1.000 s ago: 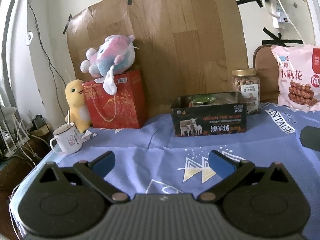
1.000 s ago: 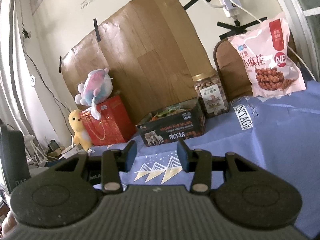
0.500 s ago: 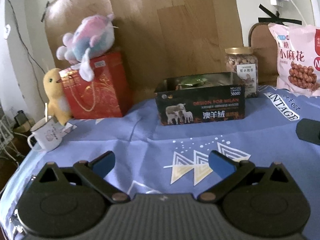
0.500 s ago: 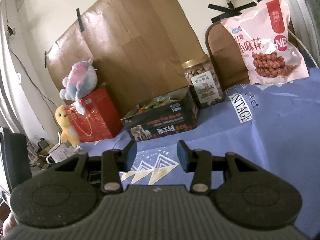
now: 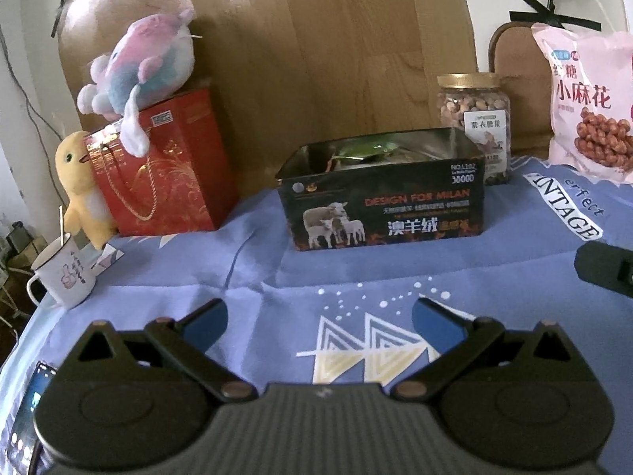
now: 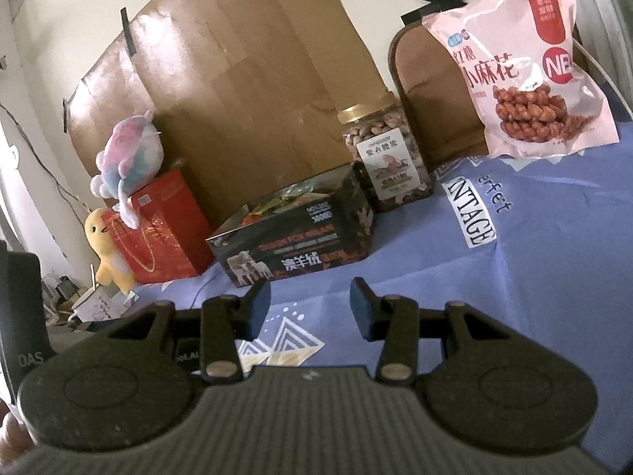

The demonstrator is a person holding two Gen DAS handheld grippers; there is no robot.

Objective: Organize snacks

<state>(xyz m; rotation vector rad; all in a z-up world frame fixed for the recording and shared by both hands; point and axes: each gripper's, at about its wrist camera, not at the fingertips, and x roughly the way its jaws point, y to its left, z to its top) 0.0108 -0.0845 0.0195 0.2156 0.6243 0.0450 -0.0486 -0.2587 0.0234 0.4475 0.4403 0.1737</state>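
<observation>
A black open box (image 5: 385,202) with sheep printed on it holds small snack packets and stands at the back of the blue tablecloth; it also shows in the right wrist view (image 6: 294,243). A clear jar of nuts (image 5: 474,122) with a gold lid stands behind its right end, also in the right wrist view (image 6: 385,158). A pink snack bag (image 5: 589,105) leans upright at the far right, also in the right wrist view (image 6: 518,67). My left gripper (image 5: 318,322) is wide open and empty above the cloth. My right gripper (image 6: 310,306) is partly open and empty.
A red gift bag (image 5: 158,170) with a pink plush toy (image 5: 138,67) on it and a yellow plush duck (image 5: 81,190) stand at the back left. A white mug (image 5: 63,275) sits near the left table edge. A phone (image 5: 25,415) lies at the near left.
Both grippers have moved forward toward the box and jar, which now look larger. The jaws have kept their openings.
</observation>
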